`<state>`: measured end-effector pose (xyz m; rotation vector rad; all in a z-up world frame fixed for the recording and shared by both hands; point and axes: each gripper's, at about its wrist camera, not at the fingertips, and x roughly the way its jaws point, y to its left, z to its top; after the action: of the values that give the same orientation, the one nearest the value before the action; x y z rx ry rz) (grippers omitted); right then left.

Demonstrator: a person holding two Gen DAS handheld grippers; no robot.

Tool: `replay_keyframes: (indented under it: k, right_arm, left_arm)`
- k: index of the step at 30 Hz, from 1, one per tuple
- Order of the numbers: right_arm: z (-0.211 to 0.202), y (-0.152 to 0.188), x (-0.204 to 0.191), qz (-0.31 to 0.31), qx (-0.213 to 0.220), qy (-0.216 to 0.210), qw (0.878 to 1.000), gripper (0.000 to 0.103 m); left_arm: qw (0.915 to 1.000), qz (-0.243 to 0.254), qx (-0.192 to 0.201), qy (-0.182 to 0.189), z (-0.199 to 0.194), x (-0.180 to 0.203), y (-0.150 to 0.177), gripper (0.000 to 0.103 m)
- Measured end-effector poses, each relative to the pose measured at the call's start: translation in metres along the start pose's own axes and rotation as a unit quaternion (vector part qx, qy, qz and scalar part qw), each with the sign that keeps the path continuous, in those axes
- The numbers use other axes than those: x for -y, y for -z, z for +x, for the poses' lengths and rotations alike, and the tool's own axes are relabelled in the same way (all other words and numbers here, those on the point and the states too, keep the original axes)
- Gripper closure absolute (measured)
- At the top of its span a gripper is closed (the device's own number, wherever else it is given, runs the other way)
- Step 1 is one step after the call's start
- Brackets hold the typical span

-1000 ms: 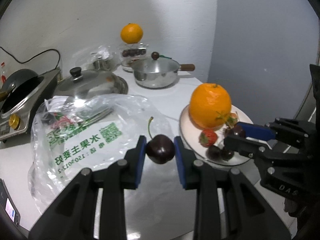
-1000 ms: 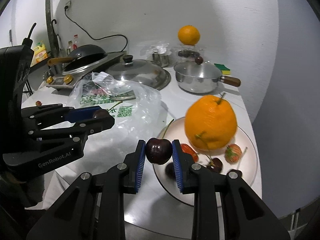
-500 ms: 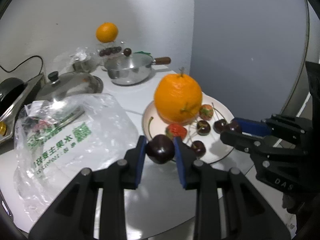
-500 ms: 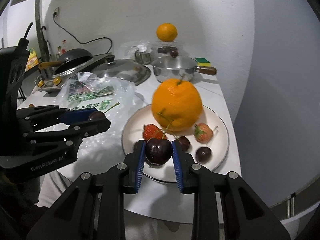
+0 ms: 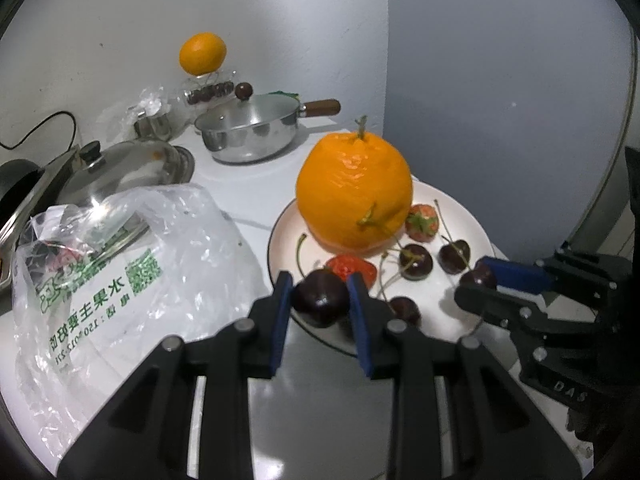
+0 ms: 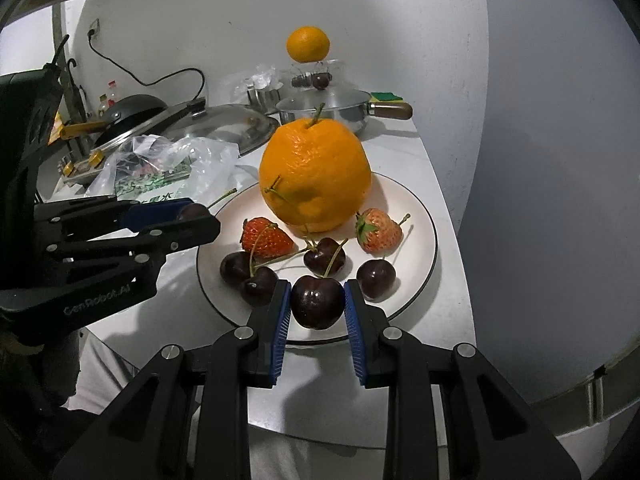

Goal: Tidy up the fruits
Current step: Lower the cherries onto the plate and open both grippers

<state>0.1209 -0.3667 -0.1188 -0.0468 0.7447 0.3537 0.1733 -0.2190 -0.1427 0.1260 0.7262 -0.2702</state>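
A white plate (image 6: 416, 216) (image 5: 464, 216) holds a big orange (image 6: 314, 174) (image 5: 354, 192), two strawberries (image 6: 264, 236) (image 6: 378, 230) and several dark cherries (image 6: 324, 258). My right gripper (image 6: 318, 306) is shut on a dark cherry (image 6: 317, 302), held over the plate's near rim. My left gripper (image 5: 320, 300) is shut on another dark cherry (image 5: 320, 298) with a long stem, at the plate's left rim. In the left wrist view the right gripper (image 5: 478, 280) shows at the right, over the plate. In the right wrist view the left gripper (image 6: 196, 214) shows at the left.
A clear plastic bag (image 5: 120, 264) with green print lies left of the plate. Behind stand a steel pan with a lid (image 5: 252, 132), a large pot lid (image 5: 120, 172), a wok (image 6: 132, 110) and a second orange (image 5: 202, 54) on a glass container. The counter's edge runs just right of the plate.
Both grippers, each still holding its cherry, have moved from beside the plastic bag toward the plate and lower. The plate and orange now sit straight ahead and closer.
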Motion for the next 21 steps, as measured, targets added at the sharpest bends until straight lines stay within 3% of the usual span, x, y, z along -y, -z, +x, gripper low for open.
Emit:
replay_keyframes:
  k: [21]
  right_arm:
    - [0.021,-0.003,0.0,-0.001,-0.023,0.009,1.0,0.074]
  left_arm:
    - [0.9995,-0.014,-0.025,0.012,0.027,-0.011,-0.002,0.072]
